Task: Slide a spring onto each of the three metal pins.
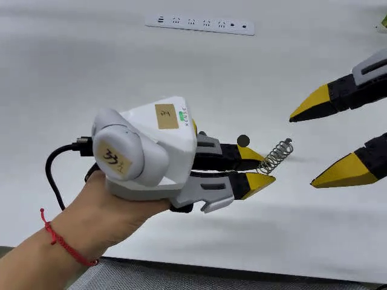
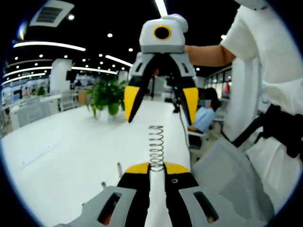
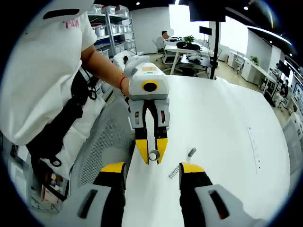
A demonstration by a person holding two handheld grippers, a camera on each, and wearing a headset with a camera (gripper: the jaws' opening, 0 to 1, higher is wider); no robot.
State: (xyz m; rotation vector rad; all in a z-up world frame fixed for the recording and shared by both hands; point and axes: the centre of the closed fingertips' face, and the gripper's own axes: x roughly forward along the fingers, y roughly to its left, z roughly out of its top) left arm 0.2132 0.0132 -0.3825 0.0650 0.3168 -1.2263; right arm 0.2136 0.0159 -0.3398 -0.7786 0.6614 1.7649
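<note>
In the head view, a hand (image 1: 115,220) is gripping the left tool (image 1: 266,168), whose jaws are pinching 1 end of a spring (image 1: 276,154). The rest of the coil is sticking out past the tips, tilted upward. The right tool (image 1: 301,151) is hanging just beyond the left tool's tips, its jaws spread apart and pointing back at it. A power strip (image 1: 199,23) is lying on the white table (image 1: 91,72), well beyond the left tool.

In the left gripper view, the left tool (image 2: 156,168) is clamping the spring's (image 2: 156,146) near end. The coil is reaching toward the right tool (image 2: 161,121) facing it, without touching.

In the right gripper view, the right tool's (image 3: 152,168) 2 jaws are standing apart. The left tool (image 3: 153,158) is facing them, showing the spring end-on. A second spring (image 3: 174,171) is lying on the table just beside the left tool's tips, and 1 metal pin (image 3: 191,152) is sitting near it.
</note>
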